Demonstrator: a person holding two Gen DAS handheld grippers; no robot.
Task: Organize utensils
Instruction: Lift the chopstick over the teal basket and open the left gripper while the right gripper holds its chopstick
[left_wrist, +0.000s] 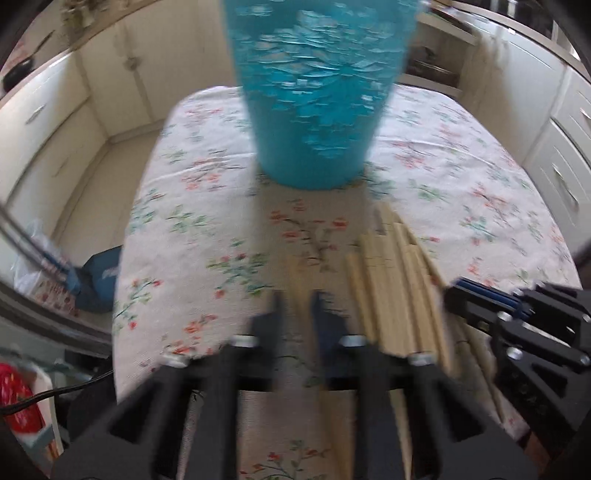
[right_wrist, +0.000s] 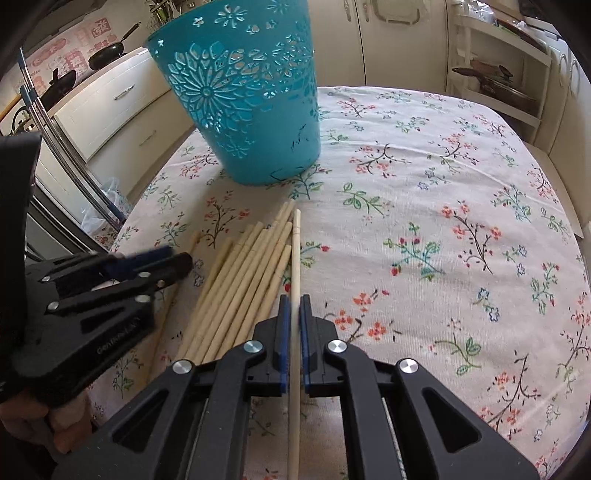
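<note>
Beside chopstick pile (right_wrist: 236, 288), teal basket (right_wrist: 243, 99) upright

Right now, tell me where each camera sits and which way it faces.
Left wrist: on the left gripper, facing down at the floral tablecloth and teal basket; its fingers pinch one chopstick.
Right wrist: on the right gripper, same direction; its fingers clamp a single chopstick.
Shared: basket, chopstick pile, each other's gripper.

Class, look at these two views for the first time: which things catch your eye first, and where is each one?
The tall turquoise basket with cut-out flowers stands at the far side of the floral tablecloth. Nearer lies a heap of pale chopsticks, with the right gripper shut on one chopstick at the heap's right edge.
</note>
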